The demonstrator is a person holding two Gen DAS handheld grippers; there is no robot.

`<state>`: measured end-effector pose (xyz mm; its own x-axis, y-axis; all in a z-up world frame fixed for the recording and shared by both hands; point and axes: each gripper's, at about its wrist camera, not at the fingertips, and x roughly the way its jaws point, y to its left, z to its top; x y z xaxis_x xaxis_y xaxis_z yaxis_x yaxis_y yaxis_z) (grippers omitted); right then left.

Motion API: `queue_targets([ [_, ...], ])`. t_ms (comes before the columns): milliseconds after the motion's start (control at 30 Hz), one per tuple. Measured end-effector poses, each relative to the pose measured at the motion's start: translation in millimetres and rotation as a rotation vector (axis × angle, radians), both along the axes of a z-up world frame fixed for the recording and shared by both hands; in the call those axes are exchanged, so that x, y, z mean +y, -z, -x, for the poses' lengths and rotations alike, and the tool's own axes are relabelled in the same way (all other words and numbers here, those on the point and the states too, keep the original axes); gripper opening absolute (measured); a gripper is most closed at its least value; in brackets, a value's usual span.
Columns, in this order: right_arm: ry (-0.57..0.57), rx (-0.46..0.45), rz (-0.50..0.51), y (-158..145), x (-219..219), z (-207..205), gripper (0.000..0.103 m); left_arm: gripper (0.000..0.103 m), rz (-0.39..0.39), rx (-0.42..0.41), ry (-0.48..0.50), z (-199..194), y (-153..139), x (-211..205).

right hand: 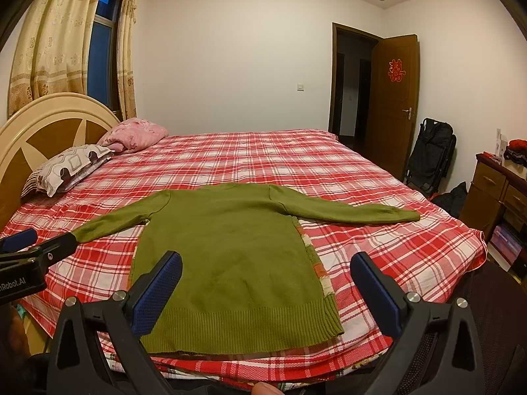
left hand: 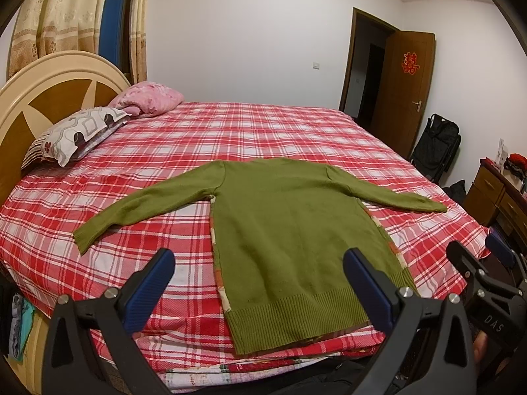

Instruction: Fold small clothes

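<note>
A green knitted sweater (left hand: 280,223) lies flat, back up, on the red plaid bed (left hand: 230,138), both sleeves spread out, ribbed hem at the near edge. It also shows in the right wrist view (right hand: 227,256). My left gripper (left hand: 260,273) is open and empty, hovering above the hem's left part. My right gripper (right hand: 266,276) is open and empty above the hem's right part. The right gripper shows at the right edge of the left wrist view (left hand: 484,273); the left gripper shows at the left edge of the right wrist view (right hand: 29,247).
A patterned pillow (left hand: 75,135) and a pink blanket (left hand: 148,98) lie by the headboard (left hand: 42,98) at the left. A folded black stroller (left hand: 434,144), an open door (left hand: 405,89) and a wooden dresser (left hand: 494,191) stand to the right.
</note>
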<state>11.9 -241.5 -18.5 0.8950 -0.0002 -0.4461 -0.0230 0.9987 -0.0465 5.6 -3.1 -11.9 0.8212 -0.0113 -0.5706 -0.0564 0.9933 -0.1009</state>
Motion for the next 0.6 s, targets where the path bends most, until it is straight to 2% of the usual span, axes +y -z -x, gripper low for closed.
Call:
queue_targets([
  [600, 0.0, 0.003, -0.002, 2.6, 0.1, -0.3, 0.102, 0.103, 0.005, 0.002, -0.002, -1.6, 0.8, 2.2],
])
